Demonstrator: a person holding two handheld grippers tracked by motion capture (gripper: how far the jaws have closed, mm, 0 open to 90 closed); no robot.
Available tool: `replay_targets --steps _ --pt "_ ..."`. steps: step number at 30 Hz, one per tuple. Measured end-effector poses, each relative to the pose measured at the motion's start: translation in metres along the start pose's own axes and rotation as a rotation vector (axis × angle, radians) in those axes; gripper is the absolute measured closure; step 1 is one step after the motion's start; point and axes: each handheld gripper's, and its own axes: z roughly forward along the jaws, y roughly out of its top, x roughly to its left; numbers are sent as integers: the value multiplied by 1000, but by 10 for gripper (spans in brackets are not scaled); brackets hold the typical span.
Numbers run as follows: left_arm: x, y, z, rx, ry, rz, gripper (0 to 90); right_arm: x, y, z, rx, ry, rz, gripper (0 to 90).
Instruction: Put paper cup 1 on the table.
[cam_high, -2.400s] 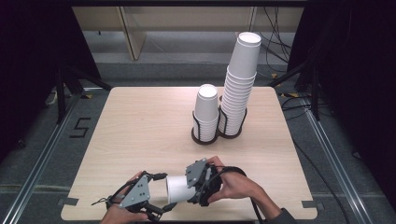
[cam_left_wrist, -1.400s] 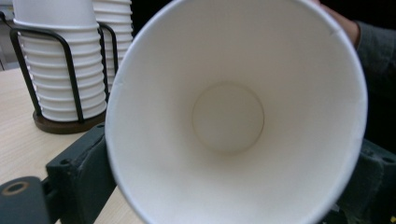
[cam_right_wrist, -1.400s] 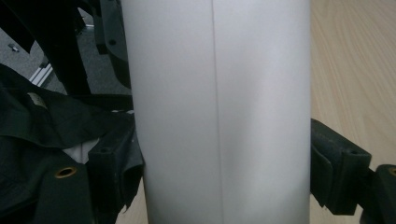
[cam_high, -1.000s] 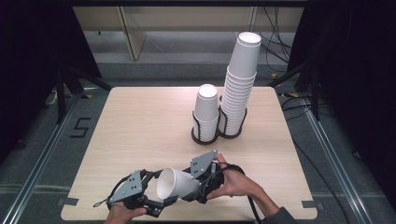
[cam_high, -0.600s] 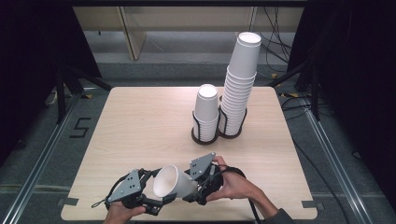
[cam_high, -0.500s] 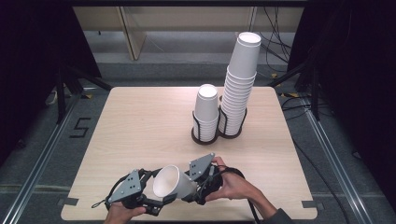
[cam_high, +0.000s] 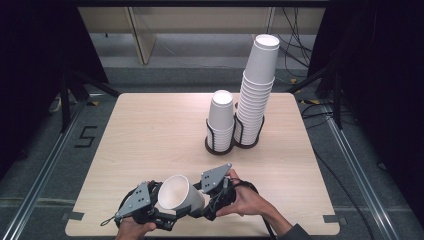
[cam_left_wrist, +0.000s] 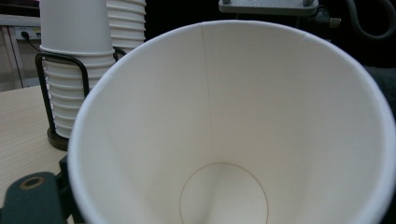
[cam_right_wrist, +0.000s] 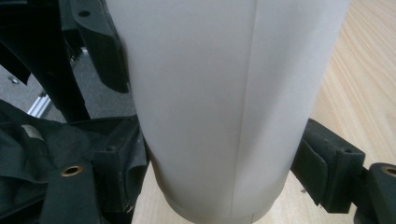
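The paper cup (cam_high: 177, 194) sits between your two grippers at the near edge of the table (cam_high: 150, 135), tipped on its side with its open mouth turned up and toward your left. In the left gripper view you look straight into it: the white wall, the seam and the round bottom (cam_left_wrist: 224, 193) are all plain to see.

Your right gripper (cam_high: 207, 202) has the cup by its lower end. In the right gripper view a black pad (cam_right_wrist: 322, 161) presses the wall on one side and the other pad hugs the opposite side, so this gripper is clamped on the cup near its base.

Your left gripper (cam_high: 157, 210) is at the rim end. Its jaws have just been opening, and the cup's rim is at them, but you cannot tell whether a pad touches the rim.

Farther back on the table stand two stacks of cups in a black wire holder (cam_high: 220, 142). The short stack (cam_high: 221, 117) is on the left and the tall stack (cam_high: 257, 90) is just beside it on the right, well apart from the cup you hold.
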Motion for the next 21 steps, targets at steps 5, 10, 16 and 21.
replay_targets --steps 5,10,16,21 --pt "-1 0 0 -15 5 -5 110 0 -2 5 -7 19 16 256" --pt "0 0 0 -17 1 -10 119 0 -2 6 -15 24 23 256" --pt "1 0 -1 -3 5 -8 148 -1 -4 8 -17 18 49 245" --pt "3 1 -2 18 53 4 159 -5 -7 7 2 -19 96 170"
